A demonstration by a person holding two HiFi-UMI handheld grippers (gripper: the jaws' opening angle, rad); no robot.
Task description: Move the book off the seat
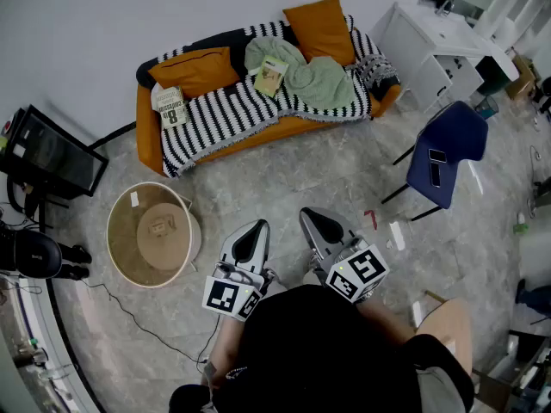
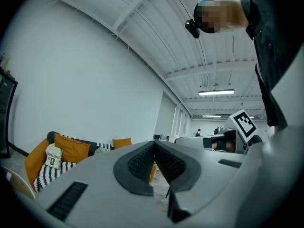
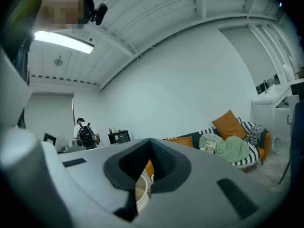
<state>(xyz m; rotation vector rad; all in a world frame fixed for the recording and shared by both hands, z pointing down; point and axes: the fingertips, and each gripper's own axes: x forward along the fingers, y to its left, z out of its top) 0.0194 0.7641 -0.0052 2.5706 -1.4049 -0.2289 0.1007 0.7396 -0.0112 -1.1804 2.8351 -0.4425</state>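
The book point(image 1: 272, 76), pale with a green cover, lies on a crumpled green blanket point(image 1: 314, 80) on the seat of the orange sofa point(image 1: 258, 136). In the right gripper view the book point(image 3: 209, 147) shows far off on the sofa point(image 3: 247, 161). Both grippers are held low in front of the person, well short of the sofa. The left gripper point(image 1: 256, 228) is shut and holds nothing. The right gripper point(image 1: 311, 216) is shut too, with nothing in it. In each gripper view the jaws meet at the tip, left gripper point(image 2: 153, 144) and right gripper point(image 3: 151, 142).
A striped throw point(image 1: 224, 114), orange cushions point(image 1: 320, 26) and a white printed cushion point(image 1: 170, 106) cover the sofa. A round wicker table point(image 1: 153, 233) stands left of the grippers, a blue chair point(image 1: 443, 153) at the right, a white desk point(image 1: 426, 46) behind, a dark screen point(image 1: 52, 155) far left.
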